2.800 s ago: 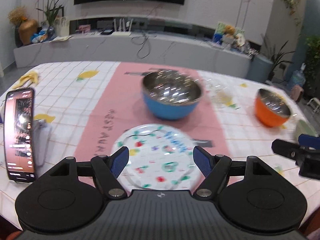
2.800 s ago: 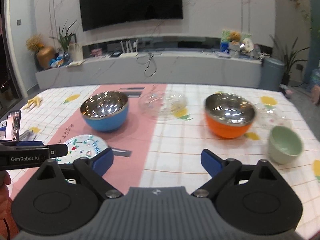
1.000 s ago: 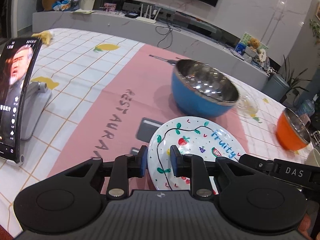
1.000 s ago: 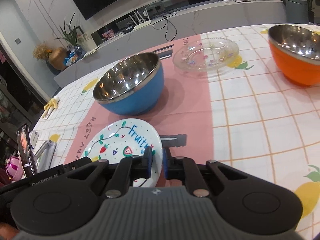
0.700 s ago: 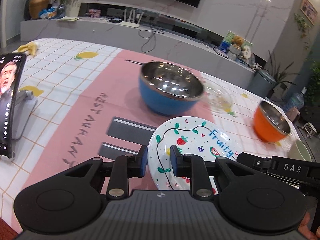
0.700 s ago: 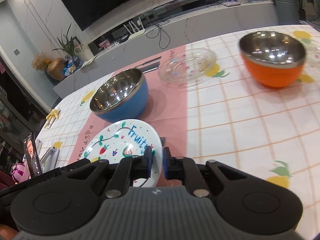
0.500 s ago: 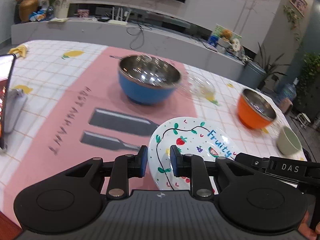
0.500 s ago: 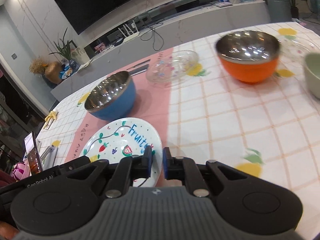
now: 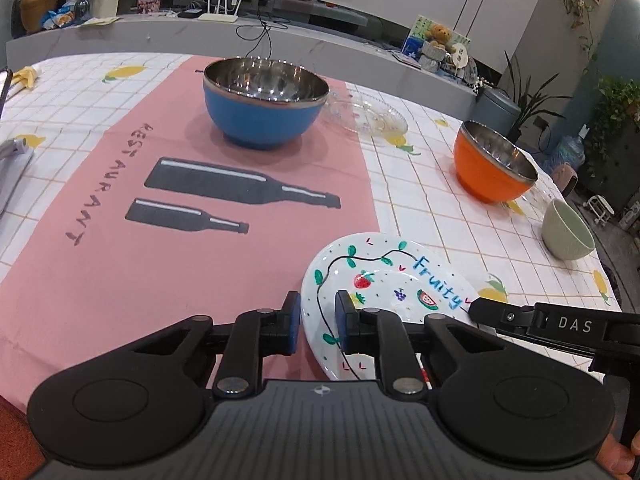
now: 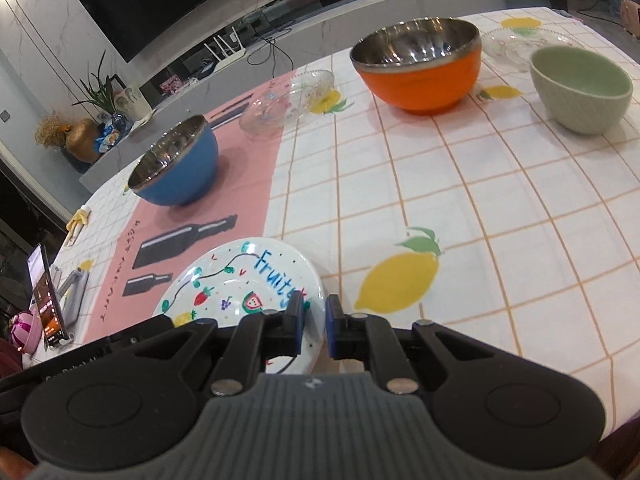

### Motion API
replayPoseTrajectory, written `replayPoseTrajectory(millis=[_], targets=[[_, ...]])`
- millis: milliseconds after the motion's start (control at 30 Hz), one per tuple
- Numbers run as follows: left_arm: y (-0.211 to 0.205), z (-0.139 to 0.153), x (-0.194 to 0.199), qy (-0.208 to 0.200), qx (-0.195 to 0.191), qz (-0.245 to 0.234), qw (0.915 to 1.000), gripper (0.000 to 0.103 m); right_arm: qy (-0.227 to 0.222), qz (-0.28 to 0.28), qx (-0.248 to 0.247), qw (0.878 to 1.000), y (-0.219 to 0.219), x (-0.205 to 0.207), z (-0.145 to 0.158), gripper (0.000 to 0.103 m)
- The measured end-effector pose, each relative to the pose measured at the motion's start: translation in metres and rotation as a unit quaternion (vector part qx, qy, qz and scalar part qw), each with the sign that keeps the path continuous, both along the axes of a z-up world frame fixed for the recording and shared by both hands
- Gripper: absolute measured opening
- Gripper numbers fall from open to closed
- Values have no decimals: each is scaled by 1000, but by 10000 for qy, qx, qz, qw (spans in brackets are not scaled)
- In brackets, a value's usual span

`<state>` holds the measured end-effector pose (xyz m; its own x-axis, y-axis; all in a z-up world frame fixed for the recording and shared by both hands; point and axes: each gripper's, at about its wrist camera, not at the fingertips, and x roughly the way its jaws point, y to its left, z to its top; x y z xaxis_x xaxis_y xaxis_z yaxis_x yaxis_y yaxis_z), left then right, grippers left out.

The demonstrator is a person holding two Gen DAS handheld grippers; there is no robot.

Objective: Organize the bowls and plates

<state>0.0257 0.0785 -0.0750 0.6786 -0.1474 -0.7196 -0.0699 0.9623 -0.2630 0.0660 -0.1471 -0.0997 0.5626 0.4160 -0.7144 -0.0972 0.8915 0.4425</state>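
A white plate (image 9: 384, 280) painted with fruit and the word "Fruity" is held above the table, tilted. My left gripper (image 9: 318, 322) is shut on its near left rim. My right gripper (image 10: 314, 322) is shut on its near right rim; the plate (image 10: 240, 280) also shows in the right wrist view. A blue steel bowl (image 9: 264, 108) (image 10: 176, 168) stands on the pink runner. An orange steel bowl (image 9: 494, 168) (image 10: 420, 64) and a pale green bowl (image 9: 568, 230) (image 10: 582, 88) stand to the right. A clear glass plate (image 9: 364, 114) (image 10: 288, 98) lies behind the blue bowl.
The table has a checked cloth with lemons (image 10: 400, 280) and a pink runner (image 9: 160, 240). A phone on a stand (image 10: 46, 300) is at the left edge. Another clear glass dish (image 10: 516, 42) lies behind the green bowl. The table's right edge is near the green bowl.
Both grippers went from open to shut on the plate's rim, lifted it and carried it to the right, off the pink runner and over the checked cloth. The bottle print is now uncovered.
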Motion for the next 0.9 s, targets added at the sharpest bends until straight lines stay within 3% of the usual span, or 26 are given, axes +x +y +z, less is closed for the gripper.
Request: replayPoseTrajectory(millis=[500, 900], targets=[[-9, -11, 1, 85, 325, -93, 9994, 21, -124, 139, -246, 9995, 4, -2, -7, 11], [-7, -12, 11, -4, 316, -87, 9995, 21, -133, -14, -242, 9996, 6, 5, -8, 10]])
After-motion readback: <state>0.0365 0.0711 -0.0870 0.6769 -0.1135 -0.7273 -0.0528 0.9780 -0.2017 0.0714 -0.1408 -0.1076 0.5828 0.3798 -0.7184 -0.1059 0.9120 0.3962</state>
